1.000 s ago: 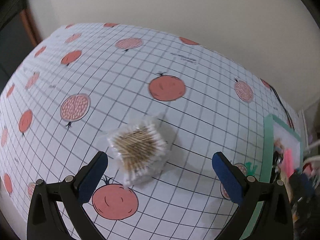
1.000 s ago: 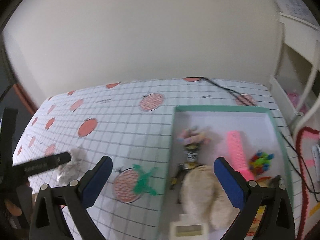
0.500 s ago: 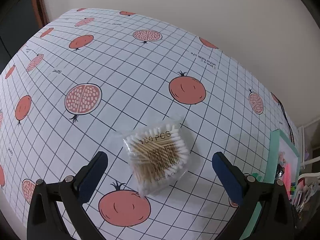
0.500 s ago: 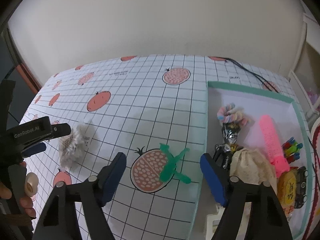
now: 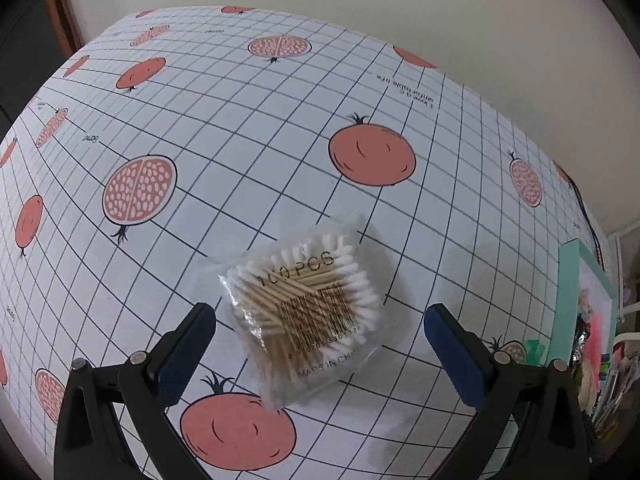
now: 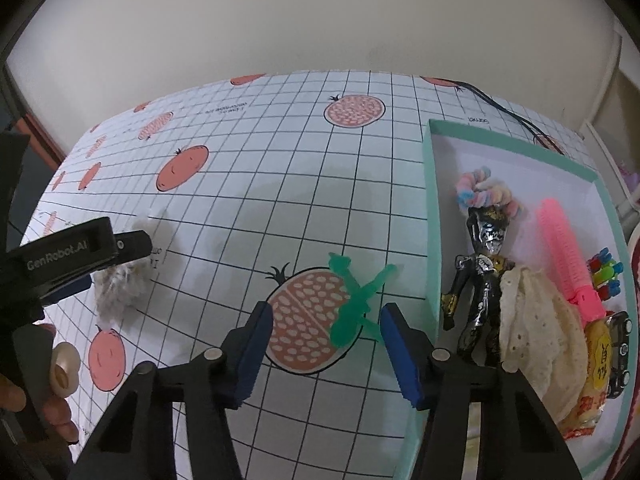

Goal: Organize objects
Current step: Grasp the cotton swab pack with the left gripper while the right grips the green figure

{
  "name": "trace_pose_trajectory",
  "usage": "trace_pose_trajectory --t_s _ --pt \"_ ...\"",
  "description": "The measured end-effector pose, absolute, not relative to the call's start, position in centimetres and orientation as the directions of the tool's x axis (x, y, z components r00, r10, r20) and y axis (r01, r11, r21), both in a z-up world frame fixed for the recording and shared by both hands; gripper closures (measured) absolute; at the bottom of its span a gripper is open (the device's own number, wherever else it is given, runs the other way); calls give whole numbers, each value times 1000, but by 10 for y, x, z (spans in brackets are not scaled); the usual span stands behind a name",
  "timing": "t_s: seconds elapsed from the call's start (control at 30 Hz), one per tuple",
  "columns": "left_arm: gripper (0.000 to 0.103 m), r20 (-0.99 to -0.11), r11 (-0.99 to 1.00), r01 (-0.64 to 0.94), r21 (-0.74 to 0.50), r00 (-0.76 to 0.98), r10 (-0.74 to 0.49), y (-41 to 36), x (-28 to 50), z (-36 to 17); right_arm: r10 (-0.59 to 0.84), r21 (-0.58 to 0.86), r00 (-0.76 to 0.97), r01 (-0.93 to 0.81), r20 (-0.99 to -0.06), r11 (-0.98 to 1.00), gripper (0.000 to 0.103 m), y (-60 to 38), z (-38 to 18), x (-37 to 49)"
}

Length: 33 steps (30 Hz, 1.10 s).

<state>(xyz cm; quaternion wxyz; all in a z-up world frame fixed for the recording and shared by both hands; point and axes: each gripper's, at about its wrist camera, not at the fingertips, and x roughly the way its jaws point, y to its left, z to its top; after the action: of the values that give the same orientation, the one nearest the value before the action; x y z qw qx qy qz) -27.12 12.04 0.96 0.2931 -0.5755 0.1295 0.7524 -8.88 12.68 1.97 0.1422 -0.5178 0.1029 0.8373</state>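
Note:
A clear packet of cotton swabs (image 5: 310, 322) lies flat on the gridded pomegranate tablecloth (image 5: 248, 152). My left gripper (image 5: 318, 340) hovers over it, open, its blue pads wide on either side of the packet. In the right wrist view the same packet (image 6: 120, 286) shows at the far left under the left gripper's body. A green plastic toy plane (image 6: 356, 300) lies on the cloth just left of the mint-green tray (image 6: 430, 216). My right gripper (image 6: 326, 346) is open just before the plane, one pad on each side of it.
The tray holds a black figurine (image 6: 482, 276), a pastel scrunchie (image 6: 486, 194), a pink comb (image 6: 568, 256), a cream lace cloth (image 6: 536, 328), coloured clips (image 6: 604, 274) and a snack packet (image 6: 596, 380). A black cable (image 6: 504, 110) runs along the back. A person's hand (image 6: 52, 396) holds the left gripper.
The left gripper has drawn closer over the swab packet. The right gripper swung left from above the tray to the green plane, and its jaws have narrowed.

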Motion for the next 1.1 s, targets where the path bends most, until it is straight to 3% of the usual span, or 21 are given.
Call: trace_pose_trajectory --t_s 0.8,1.1 --pt "3 -950 -807 -578 -119 -171 262 119 -281 -3 171 0 -388 -403 -906 -915 61 136 8 -93" --pt "25 -947 -793 -605 -63 -215 239 122 -279 1 160 24 -396 -420 -904 -907 73 141 10 -91"
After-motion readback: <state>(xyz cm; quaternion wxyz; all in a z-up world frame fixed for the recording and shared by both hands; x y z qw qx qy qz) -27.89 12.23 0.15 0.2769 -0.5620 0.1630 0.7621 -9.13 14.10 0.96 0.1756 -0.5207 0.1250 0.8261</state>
